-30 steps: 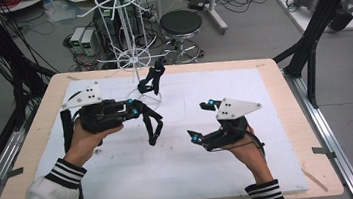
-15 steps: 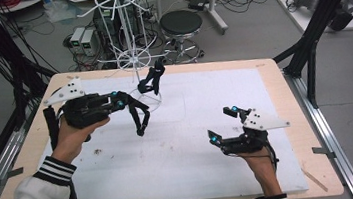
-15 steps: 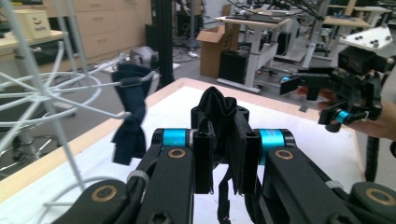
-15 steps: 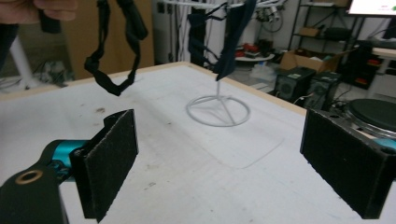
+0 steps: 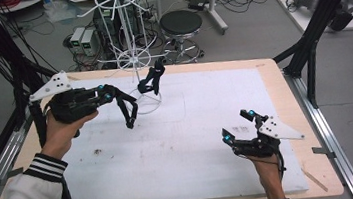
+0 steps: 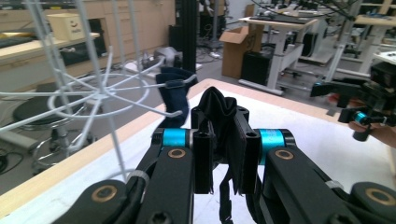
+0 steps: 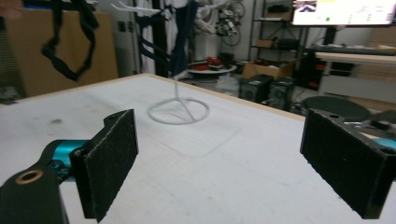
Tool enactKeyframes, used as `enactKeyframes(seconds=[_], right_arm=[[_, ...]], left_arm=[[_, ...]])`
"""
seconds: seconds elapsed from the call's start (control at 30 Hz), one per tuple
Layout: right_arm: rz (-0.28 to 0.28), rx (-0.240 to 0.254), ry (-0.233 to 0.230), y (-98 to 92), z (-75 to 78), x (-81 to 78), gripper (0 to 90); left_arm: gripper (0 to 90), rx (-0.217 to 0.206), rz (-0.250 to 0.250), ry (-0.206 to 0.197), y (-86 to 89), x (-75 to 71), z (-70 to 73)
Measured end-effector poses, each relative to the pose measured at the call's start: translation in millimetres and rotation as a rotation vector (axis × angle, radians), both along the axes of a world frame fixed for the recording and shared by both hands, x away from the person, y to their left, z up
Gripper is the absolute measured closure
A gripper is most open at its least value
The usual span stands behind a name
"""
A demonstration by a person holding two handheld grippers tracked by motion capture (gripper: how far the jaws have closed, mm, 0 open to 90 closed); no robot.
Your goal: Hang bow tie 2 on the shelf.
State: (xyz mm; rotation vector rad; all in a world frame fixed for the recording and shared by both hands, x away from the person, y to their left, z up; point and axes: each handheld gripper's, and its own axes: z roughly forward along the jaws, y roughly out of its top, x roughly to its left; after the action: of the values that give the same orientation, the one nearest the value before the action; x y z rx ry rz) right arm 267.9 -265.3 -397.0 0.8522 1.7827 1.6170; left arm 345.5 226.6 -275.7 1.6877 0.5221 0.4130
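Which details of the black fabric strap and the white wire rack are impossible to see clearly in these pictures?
- Black fabric strap, left gripper view: its lower part hides behind the shut jaws of the left gripper.
- White wire rack, high view: its hook tips are too thin to tell apart.
- Dark cloth on a rack arm, right gripper view: blurred, top cut off by the edge.

No legible txt anywhere; monitor prob too blurry.

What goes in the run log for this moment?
left gripper: shut on black fabric strap | right gripper: open, nothing between jaws | white wire rack: dark strap hanging
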Motion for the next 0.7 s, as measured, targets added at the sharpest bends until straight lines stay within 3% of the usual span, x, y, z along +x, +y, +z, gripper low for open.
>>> enactKeyframes(seconds=[0.1,0.3,0.33,0.6,0.7], right_arm=[[-0.031,0.011,-0.01,-3.6,-6.7,-3.3,10.7],[-0.045,0.003,-0.001,-6.6,-15.5,-6.5,10.7],[-0.046,0.001,-0.018,-6.3,-15.9,-6.8,10.7],[-0.046,0.021,-0.01,-8.0,-29.2,-6.3,10.7],[-0.049,0.033,-0.029,-9.3,-30.3,-6.8,10.7]], left_arm=[[80.7,0.005,0.021,-0.003,4.2,1.5,1.8],[80.7,0.015,0.069,-0.011,12.6,3.5,6.9],[80.7,0.018,0.075,-0.012,14.2,3.6,7.9],[80.7,0.039,0.133,-0.016,28.6,5.8,13.4],[80.7,0.043,0.155,-0.017,32.7,7.9,13.2]])
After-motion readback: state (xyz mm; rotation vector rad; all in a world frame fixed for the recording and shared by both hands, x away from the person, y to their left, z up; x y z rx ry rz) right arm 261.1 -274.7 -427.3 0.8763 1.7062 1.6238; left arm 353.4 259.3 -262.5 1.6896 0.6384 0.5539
